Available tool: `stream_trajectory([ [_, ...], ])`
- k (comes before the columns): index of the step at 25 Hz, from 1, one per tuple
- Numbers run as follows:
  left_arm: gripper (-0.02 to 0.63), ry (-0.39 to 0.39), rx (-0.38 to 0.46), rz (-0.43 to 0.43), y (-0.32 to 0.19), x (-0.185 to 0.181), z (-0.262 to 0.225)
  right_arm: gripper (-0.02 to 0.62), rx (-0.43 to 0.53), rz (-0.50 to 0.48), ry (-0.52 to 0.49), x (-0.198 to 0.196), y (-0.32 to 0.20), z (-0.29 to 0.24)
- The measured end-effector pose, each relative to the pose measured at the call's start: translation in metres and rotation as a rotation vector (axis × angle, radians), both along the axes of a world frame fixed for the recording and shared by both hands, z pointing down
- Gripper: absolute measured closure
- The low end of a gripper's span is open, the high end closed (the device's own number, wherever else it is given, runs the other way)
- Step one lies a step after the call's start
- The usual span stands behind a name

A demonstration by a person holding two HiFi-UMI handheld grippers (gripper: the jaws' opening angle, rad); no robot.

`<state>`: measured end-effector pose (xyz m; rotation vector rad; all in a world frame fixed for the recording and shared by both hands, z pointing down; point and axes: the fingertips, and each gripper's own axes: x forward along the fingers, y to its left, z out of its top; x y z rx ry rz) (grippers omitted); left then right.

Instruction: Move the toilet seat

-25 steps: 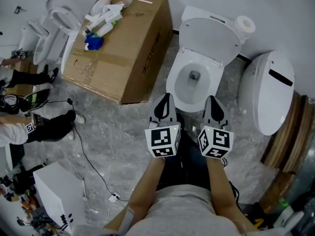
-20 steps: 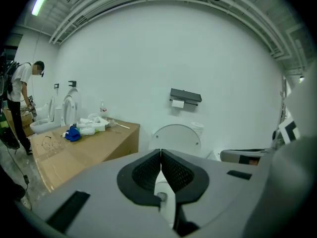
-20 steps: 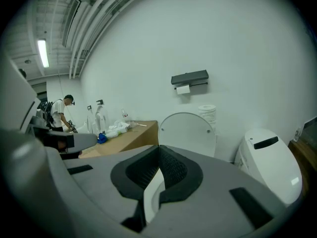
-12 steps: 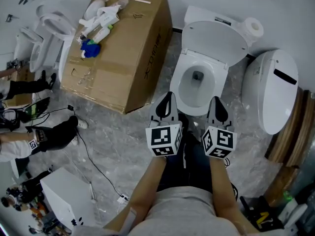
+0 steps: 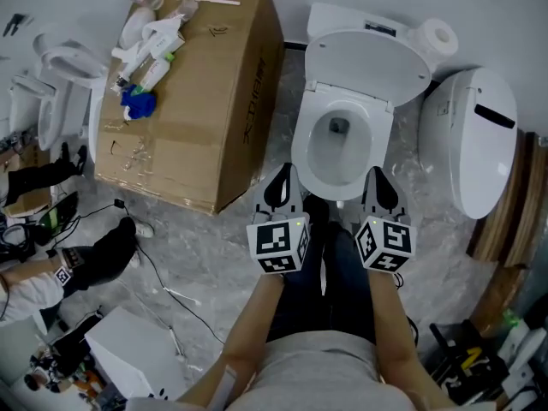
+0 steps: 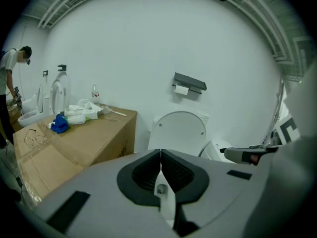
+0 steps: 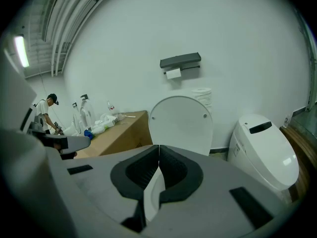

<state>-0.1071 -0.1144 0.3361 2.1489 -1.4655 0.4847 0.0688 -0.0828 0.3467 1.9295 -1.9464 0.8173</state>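
Note:
A white toilet [image 5: 338,144] stands against the wall with its seat and lid [image 5: 368,62] raised upright; the bowl is open. The raised lid [image 6: 178,129] shows ahead in the left gripper view and the same lid [image 7: 181,123] in the right gripper view. My left gripper [image 5: 282,185] is held just short of the bowl's front left rim, jaws shut and empty. My right gripper [image 5: 378,187] is at the front right rim, also shut with nothing between its jaws. Neither touches the toilet.
A large cardboard box [image 5: 193,101] with bottles and a blue cloth on top stands left of the toilet. A second white toilet [image 5: 475,139] with closed lid stands at the right. A paper roll [image 5: 437,34] sits on the tank. Cables and people's legs are at the far left.
Both grippers have moved forward and down, closer to the bowl's front rim. The view has shifted so the toilet and box sit nearer the frame's middle. Jaws stayed shut.

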Motion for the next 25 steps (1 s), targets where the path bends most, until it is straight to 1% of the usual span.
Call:
stream_trajectory([
  [6,0.589,0.014,-0.028,0.005,-0.003,-0.003,0.019,0.578,-0.044,0.045,0.0,0.007,0.007,0.02],
  [8,0.589,0.026,-0.035,0.02,-0.001,0.0,0.024,0.578,-0.057,0.044,-0.005,0.006,0.009,0.027],
  [11,0.589,0.012,-0.045,0.032,0.0,0.002,0.032,0.578,-0.073,0.032,0.0,0.006,0.009,0.035],
  [17,0.588,0.008,-0.078,0.0,-0.004,-0.004,0.051,0.578,-0.104,0.064,-0.016,0.014,0.01,0.055],
  [20,0.588,0.009,-0.106,-0.015,-0.004,-0.004,0.065,0.578,-0.141,0.075,-0.016,0.022,0.013,0.073],
  [23,0.588,0.02,-0.148,-0.012,-0.002,0.0,0.083,0.578,-0.189,0.1,-0.016,0.035,0.019,0.093],
  [25,0.588,0.011,-0.165,-0.009,-0.003,0.001,0.096,0.578,-0.215,0.117,-0.019,0.043,0.021,0.105],
])
